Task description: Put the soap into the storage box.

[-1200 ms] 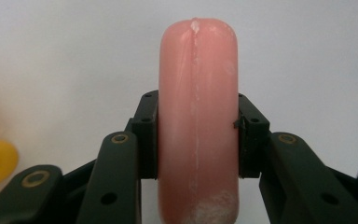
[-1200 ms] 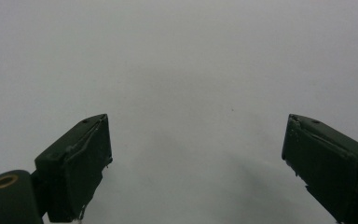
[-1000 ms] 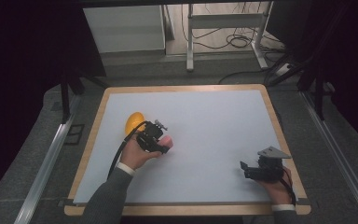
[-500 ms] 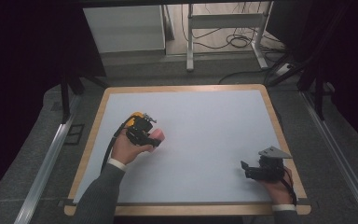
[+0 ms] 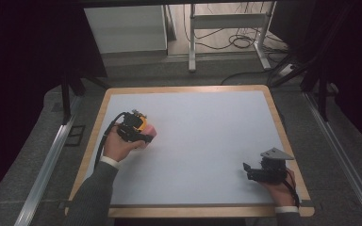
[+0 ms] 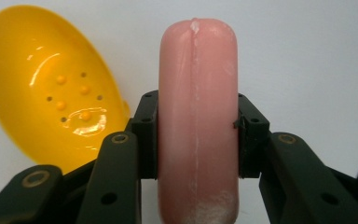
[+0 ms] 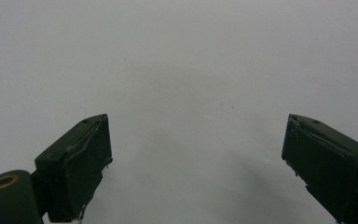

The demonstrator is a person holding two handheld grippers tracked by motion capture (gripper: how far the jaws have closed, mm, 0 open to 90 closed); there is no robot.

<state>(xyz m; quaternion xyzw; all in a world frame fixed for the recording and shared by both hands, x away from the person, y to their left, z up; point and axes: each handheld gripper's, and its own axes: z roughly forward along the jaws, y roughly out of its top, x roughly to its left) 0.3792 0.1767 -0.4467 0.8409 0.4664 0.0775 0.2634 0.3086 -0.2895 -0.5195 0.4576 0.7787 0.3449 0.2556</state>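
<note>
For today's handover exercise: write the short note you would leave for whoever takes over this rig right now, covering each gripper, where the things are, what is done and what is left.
Left gripper: shut on the pink sausage, gripping it at mid-length, at the left side of the table.
Right gripper: open, holding nothing, low over the bare table surface near the front right corner.
Yellow spoon: lies bowl-up, right beside the sausage, close to the left gripper.
Done: the sausage is grasped.
Left: probably to set the sausage in the spoon's bowl and let go; the right gripper could steady the spoon if it slides.
</note>
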